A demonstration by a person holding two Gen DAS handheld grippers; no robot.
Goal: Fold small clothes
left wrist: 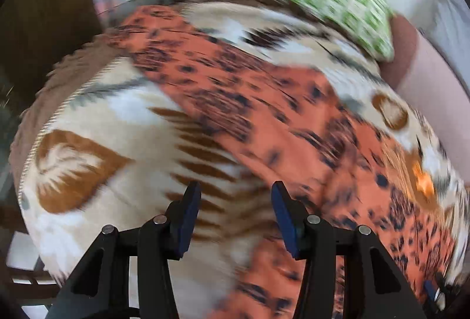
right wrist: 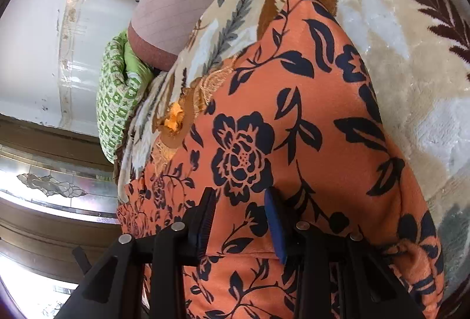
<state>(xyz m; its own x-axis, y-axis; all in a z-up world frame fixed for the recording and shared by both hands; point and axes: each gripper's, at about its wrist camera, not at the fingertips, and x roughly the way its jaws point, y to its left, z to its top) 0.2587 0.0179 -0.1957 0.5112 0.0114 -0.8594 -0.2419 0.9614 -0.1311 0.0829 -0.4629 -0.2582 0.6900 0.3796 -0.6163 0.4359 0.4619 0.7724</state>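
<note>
One plush blanket, cream with brown and grey leaves, covers the bed. On it lies the orange garment printed with dark blue flowers, spread flat across the middle. A green-patterned pillow sits at the blanket's far edge. The left gripper hangs open above the blanket beside the garment. The right gripper stands apart over the orange cloth, nothing pinched.
</note>
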